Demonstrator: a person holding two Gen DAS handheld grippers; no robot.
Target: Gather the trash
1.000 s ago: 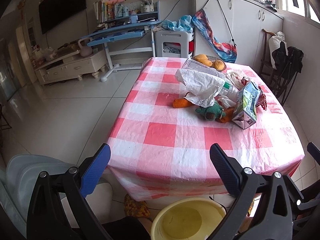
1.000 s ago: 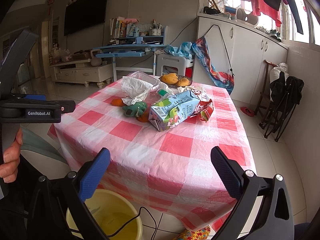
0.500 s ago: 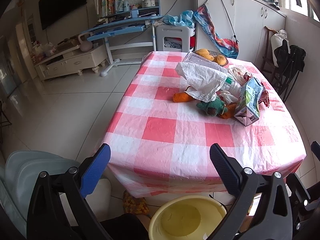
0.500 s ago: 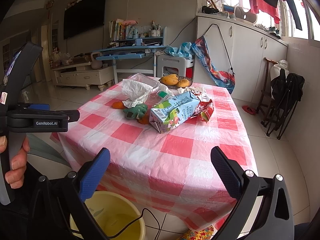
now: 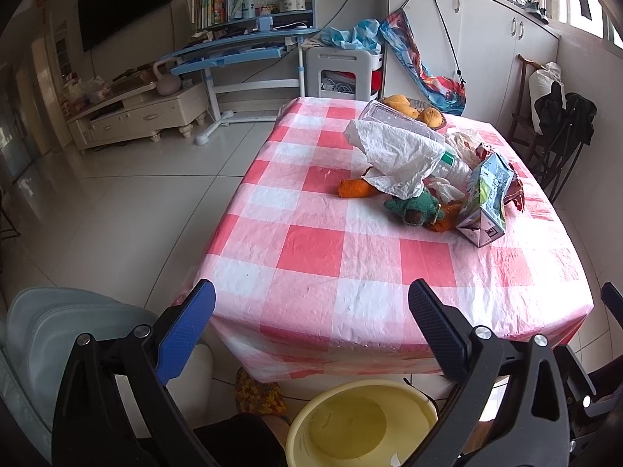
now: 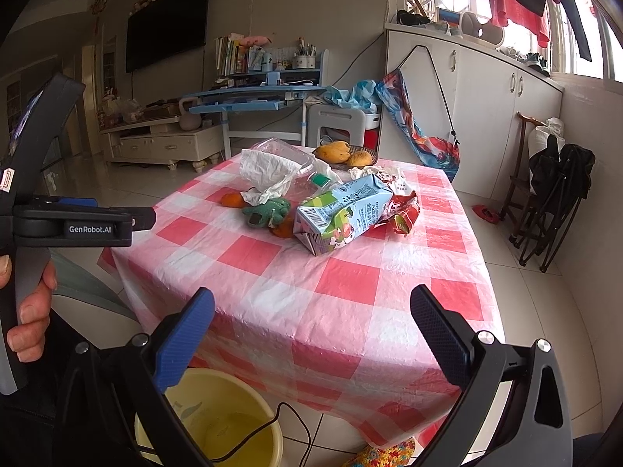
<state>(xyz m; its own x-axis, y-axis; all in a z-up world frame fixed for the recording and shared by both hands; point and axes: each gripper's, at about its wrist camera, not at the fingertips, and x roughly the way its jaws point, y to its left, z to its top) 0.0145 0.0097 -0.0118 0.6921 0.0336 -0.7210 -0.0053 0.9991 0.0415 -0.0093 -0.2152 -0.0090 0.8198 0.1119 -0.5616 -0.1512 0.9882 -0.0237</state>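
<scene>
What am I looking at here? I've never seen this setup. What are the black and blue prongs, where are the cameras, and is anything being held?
There is no robot. A person holds a hand-grip tool with two fingers in each hand, and each tool carries a wide-angle camera looking forward along its fingers. The prongs at the bottom of each picture are those fingers. One picture is from the left gripper, the other from the right gripper. In the right view you also see the left tool from the side, with the person's hand on it.

Both grippers are open and hold nothing.

Ahead is a table with a checked cloth. On it lie a carton, a white bag, a bottle, a red wrapper, a green toy and a bowl of fruit. A yellow bucket stands on the floor below.
</scene>
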